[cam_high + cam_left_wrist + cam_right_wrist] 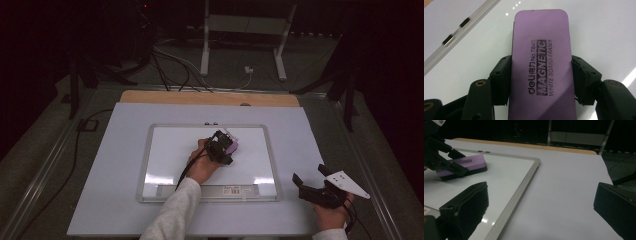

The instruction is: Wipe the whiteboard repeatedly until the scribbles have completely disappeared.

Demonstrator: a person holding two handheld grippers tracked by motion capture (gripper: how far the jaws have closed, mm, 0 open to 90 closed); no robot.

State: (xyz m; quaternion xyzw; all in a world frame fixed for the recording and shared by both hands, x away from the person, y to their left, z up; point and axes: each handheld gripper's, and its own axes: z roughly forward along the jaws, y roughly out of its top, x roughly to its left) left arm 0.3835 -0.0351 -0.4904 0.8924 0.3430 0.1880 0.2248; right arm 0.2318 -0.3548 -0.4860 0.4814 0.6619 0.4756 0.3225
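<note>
A purple magnetic whiteboard eraser (541, 62) lies flat on the whiteboard (170, 150), its black felt side down. My left gripper (222, 146) is shut on the eraser (231, 145), one jaw pressed on each long side, near the board's upper middle. From the right gripper view the eraser (466, 163) shows at the far left with the left gripper's black fingers (451, 166) around it. My right gripper (307, 177) rests on the table to the right of the board, its jaws wide open with nothing between them.
The whiteboard has a silver frame (524, 182) and a label strip (225, 190) along its near edge. It lies on a pale table top (305, 130) with a wooden strip (210, 98) at the back. Cables (175, 62) and a stand's legs (205, 50) lie on the floor beyond.
</note>
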